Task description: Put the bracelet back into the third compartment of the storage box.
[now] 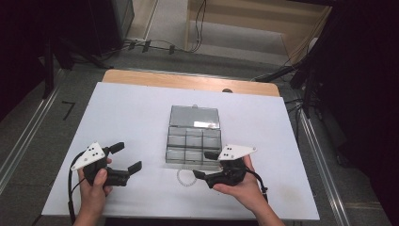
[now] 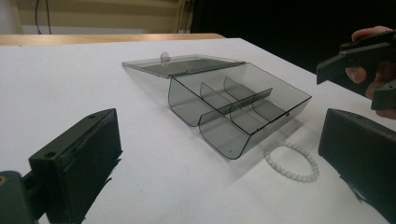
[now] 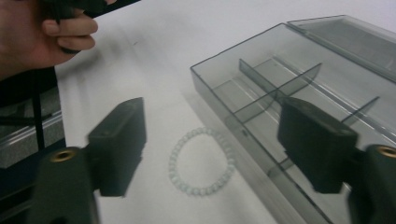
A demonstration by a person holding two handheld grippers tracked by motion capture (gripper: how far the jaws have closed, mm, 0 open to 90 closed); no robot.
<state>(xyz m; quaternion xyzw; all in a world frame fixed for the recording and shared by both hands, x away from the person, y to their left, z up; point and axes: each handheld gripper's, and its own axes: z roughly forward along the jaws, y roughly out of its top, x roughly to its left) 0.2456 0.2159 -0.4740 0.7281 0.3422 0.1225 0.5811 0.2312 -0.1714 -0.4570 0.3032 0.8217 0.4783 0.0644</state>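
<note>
while one bead bracelet (image 3: 201, 161) lies beside one open six-compartment box (image 1: 193, 140), left gripper (image 1: 126, 157), right gripper (image 1: 205, 165): jaws wide, empty.

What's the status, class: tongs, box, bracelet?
Left tongs open. Right tongs open above bead bracelet. Compartment box open, empty. Nothing blocking.
</note>
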